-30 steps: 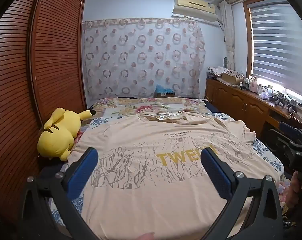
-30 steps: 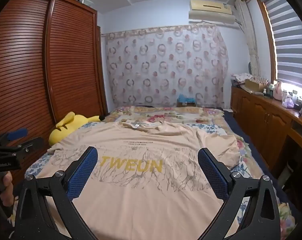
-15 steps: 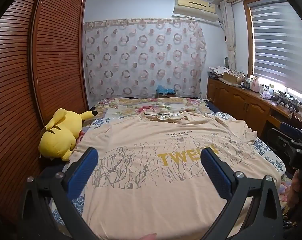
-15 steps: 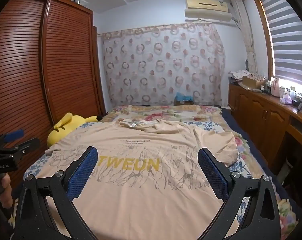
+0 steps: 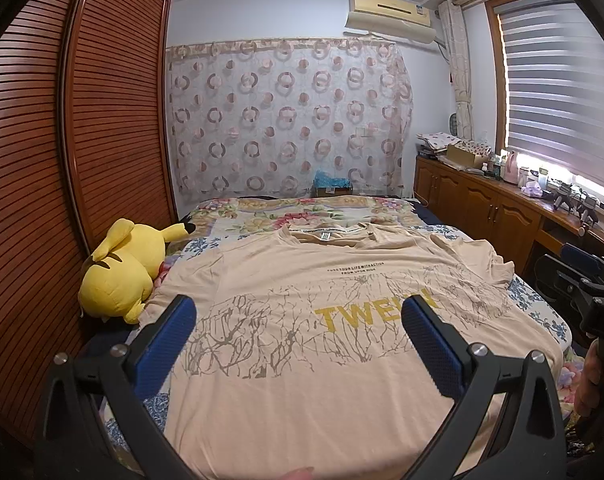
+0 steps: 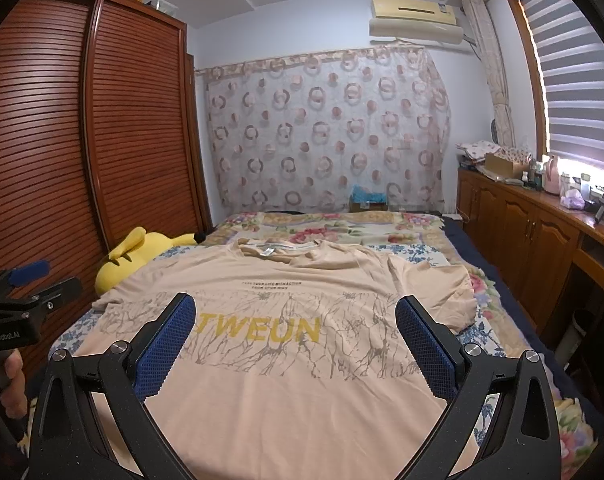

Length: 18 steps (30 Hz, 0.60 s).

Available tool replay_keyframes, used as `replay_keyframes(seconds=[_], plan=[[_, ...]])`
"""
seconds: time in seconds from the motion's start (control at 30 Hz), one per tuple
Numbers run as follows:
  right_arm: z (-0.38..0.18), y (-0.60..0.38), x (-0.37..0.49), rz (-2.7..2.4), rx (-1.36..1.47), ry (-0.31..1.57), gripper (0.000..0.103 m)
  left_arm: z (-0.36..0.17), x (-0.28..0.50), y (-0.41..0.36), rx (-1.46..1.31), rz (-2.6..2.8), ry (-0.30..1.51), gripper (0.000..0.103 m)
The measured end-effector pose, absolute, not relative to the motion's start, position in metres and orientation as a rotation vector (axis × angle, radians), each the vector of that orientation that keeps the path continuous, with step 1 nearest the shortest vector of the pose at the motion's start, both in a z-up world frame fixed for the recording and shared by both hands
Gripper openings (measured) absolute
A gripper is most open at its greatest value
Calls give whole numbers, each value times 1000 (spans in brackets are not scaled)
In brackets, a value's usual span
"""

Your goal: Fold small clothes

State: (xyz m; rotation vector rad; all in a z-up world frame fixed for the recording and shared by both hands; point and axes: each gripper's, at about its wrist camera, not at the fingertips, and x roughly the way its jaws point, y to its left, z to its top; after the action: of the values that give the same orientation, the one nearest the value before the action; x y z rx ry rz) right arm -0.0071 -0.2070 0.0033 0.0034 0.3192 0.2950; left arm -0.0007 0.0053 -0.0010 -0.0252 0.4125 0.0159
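I see the bed [image 6: 421, 236], floral cover, with the beige T-shirt [image 6: 302, 392] spread flat on it, collar far. Yellow plush [image 5: 122, 276] at bed's left edge. My left claw [image 5: 300, 320] and right claw [image 6: 296, 320] both spread apart, empty, above the shirt.

Open space above the bed [image 6: 497, 312]; plush toy [image 5: 122, 276] and wardrobe [image 5: 62, 160] bound the left, cabinets [image 6: 533, 240] the right.

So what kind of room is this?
A bedroom, most likely: a bed with a floral cover, a louvered wooden wardrobe beside it, and a yellow plush toy by the beige T-shirt spread out for folding.
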Motion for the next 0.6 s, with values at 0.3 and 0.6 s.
replay_keyframes(seconds=[0.3, 0.6], plan=[[4, -206, -7, 293, 2, 317, 102, -1, -1, 6, -24, 17, 410, 103], [5, -211, -10, 292, 7, 315, 102, 3, -3, 5, -19, 13, 403, 103]])
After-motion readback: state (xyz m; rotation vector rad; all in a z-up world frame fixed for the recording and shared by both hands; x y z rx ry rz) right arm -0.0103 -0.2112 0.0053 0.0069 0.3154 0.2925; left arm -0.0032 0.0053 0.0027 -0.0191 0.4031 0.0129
